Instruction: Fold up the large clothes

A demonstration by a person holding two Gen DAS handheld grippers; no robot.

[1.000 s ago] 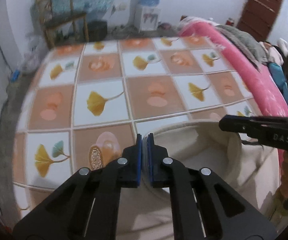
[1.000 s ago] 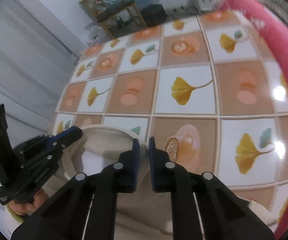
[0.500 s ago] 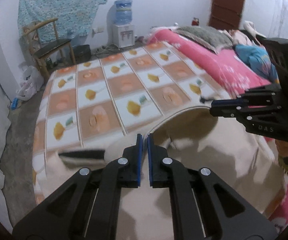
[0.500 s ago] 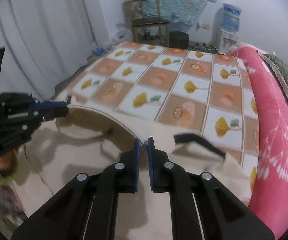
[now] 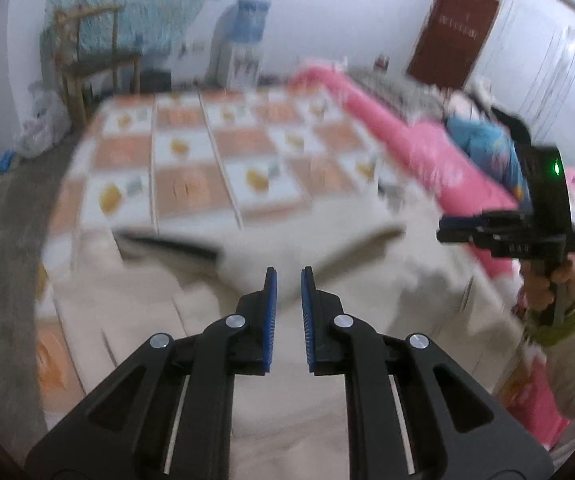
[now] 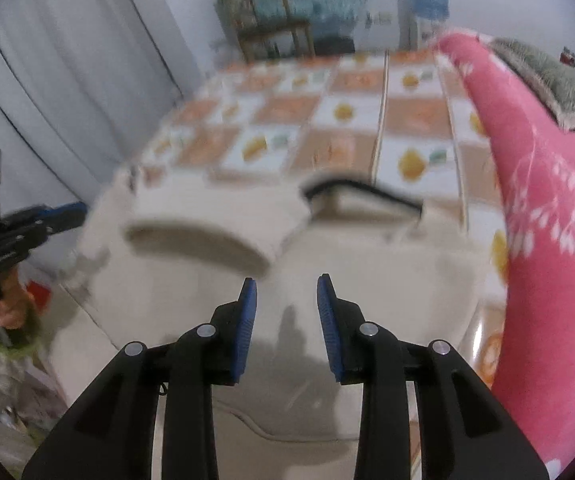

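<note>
A large cream garment (image 5: 319, 248) with dark-trimmed cuffs (image 5: 175, 245) lies spread on the near part of the bed; it also shows in the right wrist view (image 6: 367, 264), with a dark cuff (image 6: 367, 192) at its far edge. My left gripper (image 5: 286, 276) is open and empty above the cloth. My right gripper (image 6: 287, 284) is open and empty above it too; it shows at the right of the left wrist view (image 5: 447, 229). The left gripper shows at the left of the right wrist view (image 6: 75, 212). Both views are blurred.
The bed sheet (image 5: 191, 152) has orange and white squares with leaf prints. A pink quilt (image 6: 535, 208) runs along the right side. A wooden chair (image 5: 87, 56), a water dispenser (image 5: 243, 40) and a brown door (image 5: 447, 28) stand at the back. Curtains (image 6: 67, 60) hang left.
Both grippers were shut on the garment's edge and have let go; their jaws now stand open. The garment has dropped flat on the bed and both grippers have pulled back.
</note>
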